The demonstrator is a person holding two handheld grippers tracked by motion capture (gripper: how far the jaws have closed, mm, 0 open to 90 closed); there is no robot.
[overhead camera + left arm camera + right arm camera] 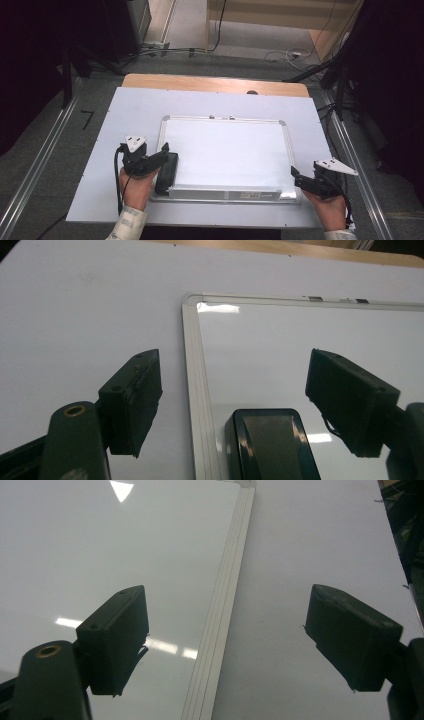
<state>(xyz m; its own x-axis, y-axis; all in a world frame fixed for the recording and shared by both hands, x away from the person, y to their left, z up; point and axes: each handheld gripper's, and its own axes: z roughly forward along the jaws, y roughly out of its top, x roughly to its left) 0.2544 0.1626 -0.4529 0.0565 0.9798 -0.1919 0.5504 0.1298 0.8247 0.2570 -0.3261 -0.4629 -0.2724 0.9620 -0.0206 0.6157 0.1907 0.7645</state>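
A black eraser [270, 445] lies on the near left corner of the whiteboard [225, 150], which rests flat on the white-covered worktop [100, 165]. The left claw [235, 405] hangs just above the eraser, spread, its pads clear of it. The right claw [227, 640] is spread too, straddling the board's right frame edge with nothing held.

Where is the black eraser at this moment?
In the high view, the black eraser lies on the whiteboard at its near left corner, just inside the left frame edge, beside the left claw, whose jaws stand open around it.
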